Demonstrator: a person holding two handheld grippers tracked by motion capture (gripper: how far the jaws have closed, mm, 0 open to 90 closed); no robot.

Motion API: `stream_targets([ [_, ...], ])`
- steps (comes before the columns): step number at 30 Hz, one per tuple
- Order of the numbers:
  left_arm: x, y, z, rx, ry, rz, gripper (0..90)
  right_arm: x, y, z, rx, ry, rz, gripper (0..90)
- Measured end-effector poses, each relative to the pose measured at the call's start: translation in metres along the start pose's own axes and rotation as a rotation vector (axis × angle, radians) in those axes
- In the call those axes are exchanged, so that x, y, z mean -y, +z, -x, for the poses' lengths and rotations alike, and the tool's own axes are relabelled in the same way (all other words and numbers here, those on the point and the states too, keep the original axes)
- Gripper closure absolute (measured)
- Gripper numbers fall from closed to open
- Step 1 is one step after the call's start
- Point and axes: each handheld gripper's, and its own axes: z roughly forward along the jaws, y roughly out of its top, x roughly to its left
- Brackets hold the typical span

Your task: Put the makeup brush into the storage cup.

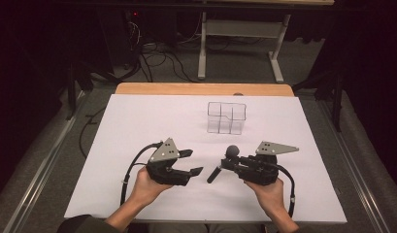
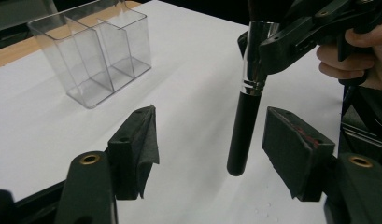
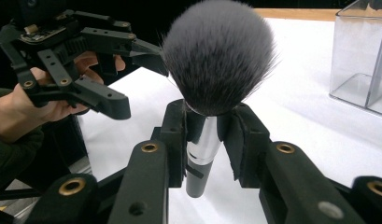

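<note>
Above the worktop (image 1: pixel 138 126), the right gripper (image 1: pixel 228 164) clamps the light, stiff brush (image 3: pixel 212 93) by its slick metal ferrule, sparing soft bristles, while the left gripper's (image 1: pixel 193 162) fingers (image 2: pixel 137 140) gape empty.

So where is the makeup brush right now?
The makeup brush is clamped at its silver collar in the right tool, front centre of the high view, nearer the person than the clear organizer.

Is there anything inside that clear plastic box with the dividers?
The clear organizer looks empty: through its walls, the compartments that show hold nothing but the white table cover beneath. The makeup brush is outside it, clamped in the right gripper.
</note>
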Motion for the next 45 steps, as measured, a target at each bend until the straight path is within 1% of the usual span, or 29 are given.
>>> stream_targets([
  [2, 0.001, -0.003, -0.002, -0.017, -0.006, 0.008, 34.1, 0.0, -0.001, 0.0, -0.005, -0.003, 0.002, 72.3],
  [4, 0.002, -0.008, -0.005, -0.031, -0.021, 0.02, 33.6, 0.0, -0.001, 0.0, -0.006, -0.002, 0.003, 72.3],
  [6, 0.003, -0.012, -0.008, -0.043, -0.037, 0.028, 33.4, 0.0, -0.002, 0.001, -0.003, -0.002, -0.002, 72.3],
  [9, 0.005, -0.018, -0.013, -0.063, -0.05, 0.034, 33.3, 0.0, -0.004, 0.002, 0.001, -0.002, -0.001, 72.3],
  [14, 0.008, -0.027, -0.017, -0.087, -0.055, 0.032, 33.2, 0.0, -0.006, 0.003, 0.008, -0.001, -0.007, 72.3],
  [18, 0.01, -0.033, -0.02, -0.096, -0.061, 0.034, 34.7, 0.0, -0.007, 0.003, -0.001, -0.007, -0.003, 72.3],
  [23, 0.014, -0.04, -0.025, -0.114, -0.071, 0.033, 34.8, 0.0, -0.006, 0.003, 0.001, -0.005, -0.012, 72.3],
  [34, 0.026, -0.057, -0.038, -0.182, -0.103, 0.051, 34.4, 0.0, -0.007, 0.004, 0.005, -0.004, -0.017, 72.3],
  [41, 0.033, -0.063, -0.041, -0.225, -0.1, 0.061, 33.7, -0.001, -0.008, 0.005, 0.009, -0.006, -0.025, 72.3],
  [44, 0.038, -0.065, -0.043, -0.233, -0.109, 0.065, 33.6, -0.002, -0.008, 0.006, 0.014, 0.001, -0.03, 72.3],
  [45, 0.039, -0.066, -0.044, -0.236, -0.114, 0.066, 33.6, -0.002, -0.008, 0.007, 0.015, -0.004, -0.03, 72.3],
])
